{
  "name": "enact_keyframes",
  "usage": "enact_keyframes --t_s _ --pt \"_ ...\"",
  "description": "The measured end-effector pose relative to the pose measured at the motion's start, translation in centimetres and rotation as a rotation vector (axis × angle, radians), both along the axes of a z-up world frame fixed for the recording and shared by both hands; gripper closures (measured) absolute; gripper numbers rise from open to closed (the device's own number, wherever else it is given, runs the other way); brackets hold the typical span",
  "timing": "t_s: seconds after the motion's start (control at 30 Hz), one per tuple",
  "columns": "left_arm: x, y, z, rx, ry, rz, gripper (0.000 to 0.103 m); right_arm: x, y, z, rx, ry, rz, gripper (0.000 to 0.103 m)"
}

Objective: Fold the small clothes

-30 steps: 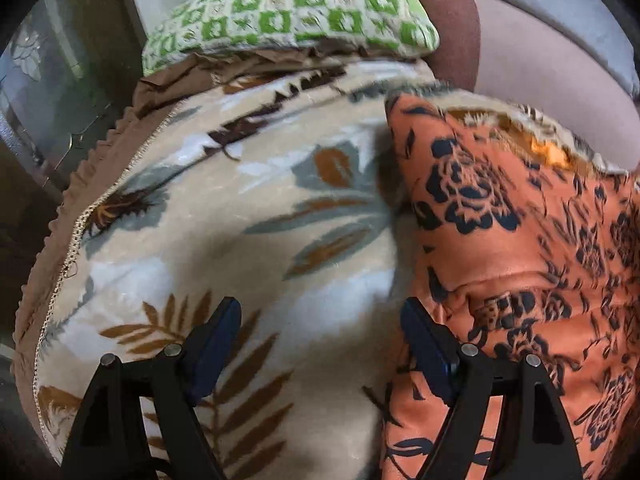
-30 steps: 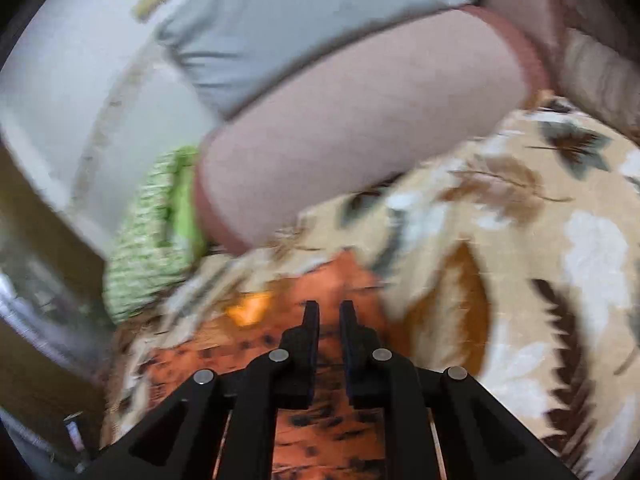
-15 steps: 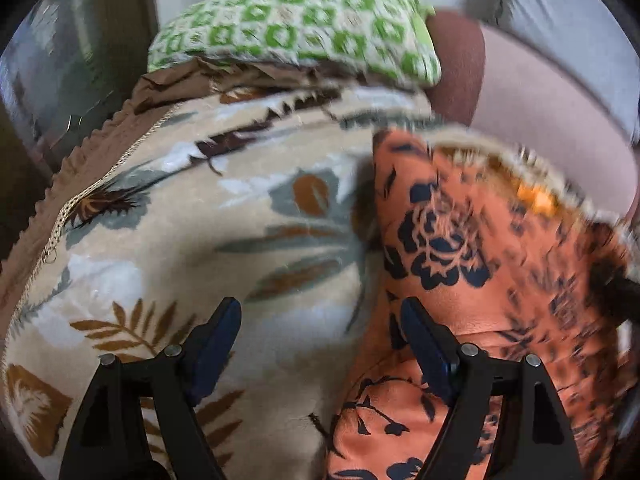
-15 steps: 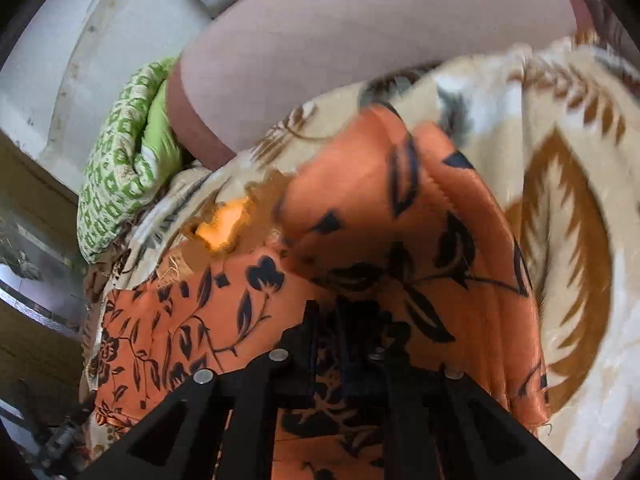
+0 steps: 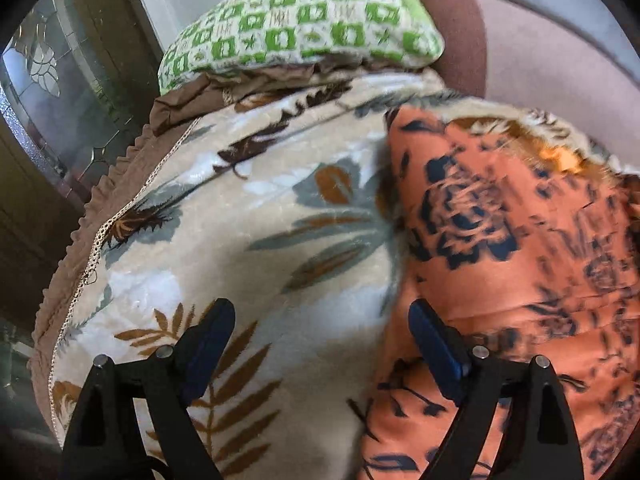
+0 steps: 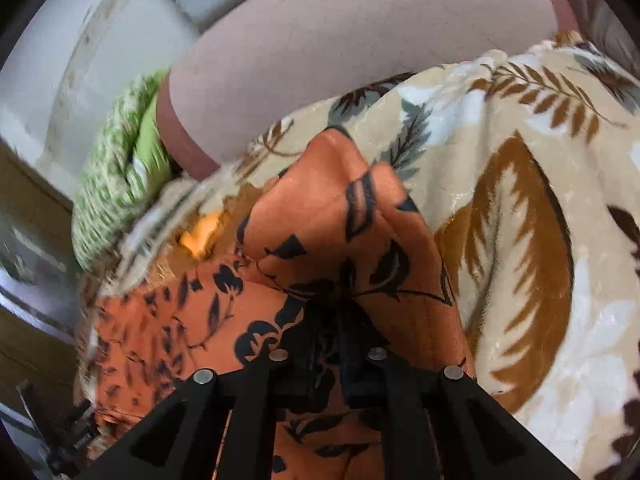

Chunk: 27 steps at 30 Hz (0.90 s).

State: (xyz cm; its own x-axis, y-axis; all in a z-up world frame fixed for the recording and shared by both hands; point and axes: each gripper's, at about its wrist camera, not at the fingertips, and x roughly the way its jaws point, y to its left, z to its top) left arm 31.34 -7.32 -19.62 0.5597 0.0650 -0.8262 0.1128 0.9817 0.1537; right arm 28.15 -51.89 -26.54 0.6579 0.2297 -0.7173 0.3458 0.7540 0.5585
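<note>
Fold step in hand: your right gripper (image 6: 330, 332) pinches a raised flap of the orange floral garment (image 6: 320, 240), which lies on the leaf-print blanket (image 5: 248, 216). Left gripper (image 5: 320, 344) is opening, nothing between jaws. Next: lay flap over, align edges w/ care.

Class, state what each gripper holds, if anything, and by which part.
The right gripper pinches a raised fold of the orange floral garment. The left gripper, its jaws opening, holds nothing.

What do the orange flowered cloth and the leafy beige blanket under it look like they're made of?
Orange cloth: seemingly thin, smooth woven fabric with a slight sheen; it folds into sharp creases. Blanket: probably plush synthetic fleece; its surface looks fuzzy, thick and softly glossy.
</note>
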Motion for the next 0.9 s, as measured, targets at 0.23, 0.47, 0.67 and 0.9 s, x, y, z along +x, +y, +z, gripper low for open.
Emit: enact_keyframes --t_s 0.23,0.47,0.67,0.9 --pt "-6.6 0.5 4.1 0.004 -0.129 -0.109 0.013 -11.4 0.8 8.9 -0.086 -0.178 0.064 0.092" --pt "-16.3 6.6 4.7 -0.096 -0.076 -0.13 0.013 -26.6 2.2 11.6 -0.039 -0.195 0.088 0.0" --pt "-22.5 11.1 3.5 -0.112 0.002 -0.089 0.013 -33.6 2.4 9.0 -0.01 -0.164 0.037 0.0" --pt "-25.7 12.4 3.2 -0.166 0.055 -0.091 0.013 -37.2 0.5 7.7 0.016 -0.138 -0.066 0.001"
